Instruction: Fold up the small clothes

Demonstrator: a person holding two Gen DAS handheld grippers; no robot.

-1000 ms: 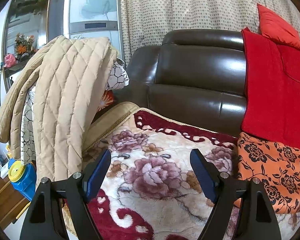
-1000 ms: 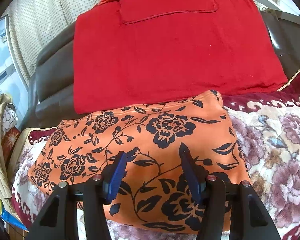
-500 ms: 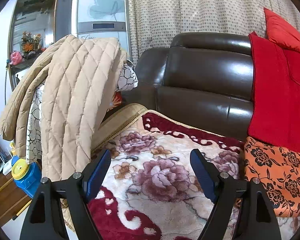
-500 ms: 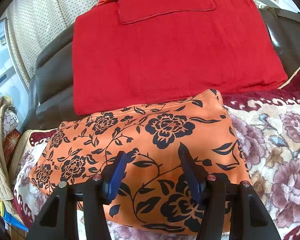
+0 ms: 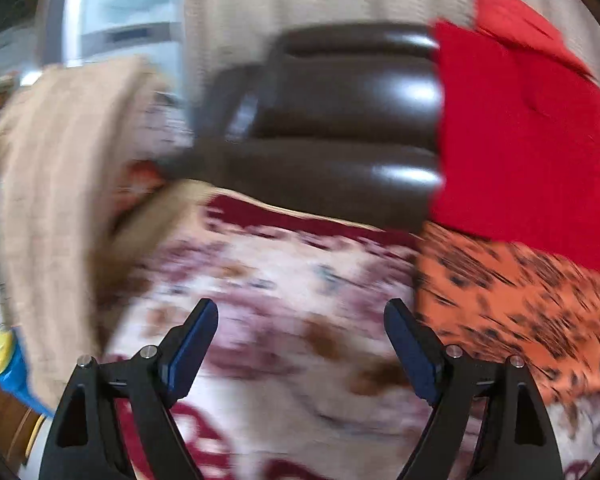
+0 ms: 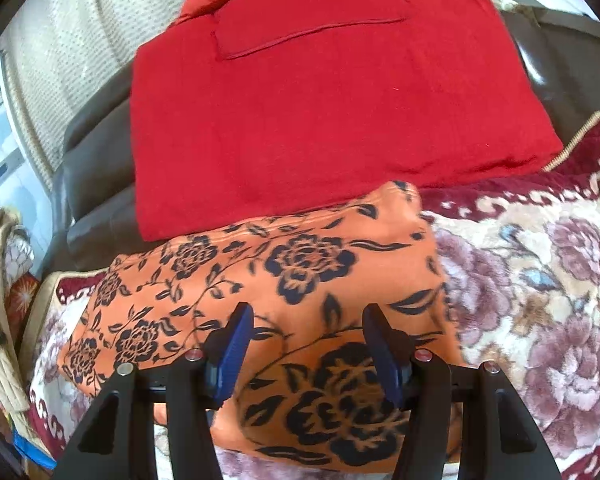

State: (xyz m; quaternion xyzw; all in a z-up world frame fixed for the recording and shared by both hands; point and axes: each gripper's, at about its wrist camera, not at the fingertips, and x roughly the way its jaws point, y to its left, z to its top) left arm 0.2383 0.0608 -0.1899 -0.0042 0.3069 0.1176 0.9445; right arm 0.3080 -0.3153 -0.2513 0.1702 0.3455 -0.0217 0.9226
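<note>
I see orange floral garment [image 6: 300,280] flat on sofa blanket [image 6: 540,300], long axis crosswise, directly under my right gripper [image 6: 308,344], jaws half apart, empty. Left gripper [image 5: 300,340] jaws wide, just opening, empty; garment [image 5: 520,312] beside its right jaw.

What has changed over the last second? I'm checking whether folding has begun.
The left hand-held gripper has swung toward the orange cloth, which fills more of its now blurred view; its jaws have just been opening a little, with nothing between them. Nothing was grasped or released. The right hand-held gripper stays open over the orange cloth, which lies as before below the red cloth.
</note>
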